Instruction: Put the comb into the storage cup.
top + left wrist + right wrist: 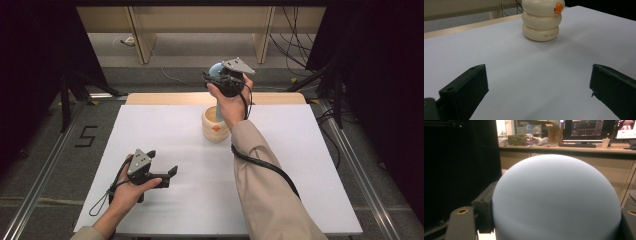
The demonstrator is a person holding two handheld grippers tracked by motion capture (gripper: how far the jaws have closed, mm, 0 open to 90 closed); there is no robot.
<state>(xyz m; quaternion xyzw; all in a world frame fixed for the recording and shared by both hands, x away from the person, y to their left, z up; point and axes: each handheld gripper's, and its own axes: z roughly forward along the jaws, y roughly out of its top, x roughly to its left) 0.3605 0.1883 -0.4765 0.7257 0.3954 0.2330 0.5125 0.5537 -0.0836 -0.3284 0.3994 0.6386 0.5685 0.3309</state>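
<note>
A smooth, matte pale-blue dome-shaped object [556, 200] is held between the jaws of the right tool [223, 75], raised at 12 o'clock above the cream holder [215, 125], so the lift appears done and placement is judged as left. The holder, glossy and shaped like 3 stacked rings with an orange knob, stands on the white desk [165, 135]. The left tool [162, 175] rests at 7 o'clock, jaws wide and empty

This looks like a lab or research workroom with an office corner. A white-topped table [165, 150] stands inside a frame of aluminium rails [45, 165], hung with black curtains [35, 60] at both sides. Loose cables [295, 40] trail over the grey carpet at upper right, where a taped "5" [86, 136] marks the floor. The right gripper view shows lit computer monitors [586, 128] on a cluttered desk [564, 147] along the top.
</note>
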